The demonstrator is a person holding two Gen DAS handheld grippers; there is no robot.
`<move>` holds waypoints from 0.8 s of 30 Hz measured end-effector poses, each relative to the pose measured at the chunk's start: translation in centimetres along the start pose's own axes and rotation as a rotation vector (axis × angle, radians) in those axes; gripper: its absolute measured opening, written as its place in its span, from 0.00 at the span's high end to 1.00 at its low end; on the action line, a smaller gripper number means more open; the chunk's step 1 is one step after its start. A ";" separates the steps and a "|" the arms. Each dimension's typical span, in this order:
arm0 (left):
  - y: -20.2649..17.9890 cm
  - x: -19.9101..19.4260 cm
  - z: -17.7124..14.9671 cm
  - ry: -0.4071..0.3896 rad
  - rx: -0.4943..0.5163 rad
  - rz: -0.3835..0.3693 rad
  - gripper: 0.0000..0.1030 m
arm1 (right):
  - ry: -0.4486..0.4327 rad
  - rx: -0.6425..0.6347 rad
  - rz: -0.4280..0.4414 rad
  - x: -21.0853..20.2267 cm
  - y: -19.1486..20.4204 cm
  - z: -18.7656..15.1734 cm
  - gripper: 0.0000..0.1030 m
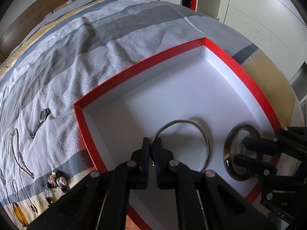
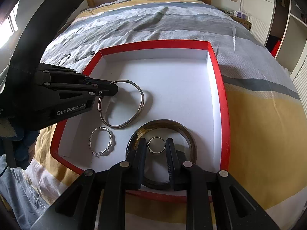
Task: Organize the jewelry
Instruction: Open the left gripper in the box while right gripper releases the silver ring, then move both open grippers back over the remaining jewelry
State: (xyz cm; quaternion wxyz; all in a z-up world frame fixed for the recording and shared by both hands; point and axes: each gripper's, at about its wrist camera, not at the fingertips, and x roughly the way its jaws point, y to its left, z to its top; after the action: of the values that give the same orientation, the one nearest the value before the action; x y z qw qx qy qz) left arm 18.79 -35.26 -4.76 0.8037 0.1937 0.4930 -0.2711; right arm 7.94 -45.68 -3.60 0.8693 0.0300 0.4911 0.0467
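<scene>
Thin silver bangle (image 2: pixel 122 105) in red-rimmed white box (image 2: pixel 220 99)

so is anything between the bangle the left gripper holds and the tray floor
Nothing visible. The left gripper pinches the thin silver bangle over bare white floor of the red tray; the twisted bracelet lies apart, nearer the camera.

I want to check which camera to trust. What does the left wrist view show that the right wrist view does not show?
Left only: a watch, a chain and small pieces on the bed left of the box.

Right only: a twisted bracelet in the box and a ring between the right gripper's fingers.

Both: the red box, the silver bangle held by the left gripper, and the dark bangle.
</scene>
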 end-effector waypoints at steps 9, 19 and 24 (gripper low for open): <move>0.2 -3.9 -0.2 -0.044 -0.021 -0.054 0.69 | -0.022 0.031 -0.017 -1.7 -0.2 -0.4 0.72; 1.4 -12.6 -4.8 -0.134 -0.046 -0.051 0.67 | -0.123 0.074 -0.027 -7.6 1.0 -1.3 0.71; 3.0 -17.1 -9.2 -0.158 -0.056 -0.020 0.67 | -0.169 0.079 -0.012 -10.6 3.4 -1.9 0.68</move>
State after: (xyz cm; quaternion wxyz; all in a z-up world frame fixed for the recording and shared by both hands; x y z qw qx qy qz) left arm 8.10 -23.39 6.72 0.8425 0.1441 0.4374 -0.2796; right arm 0.72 -43.50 4.76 0.9060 0.0651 0.4177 0.0197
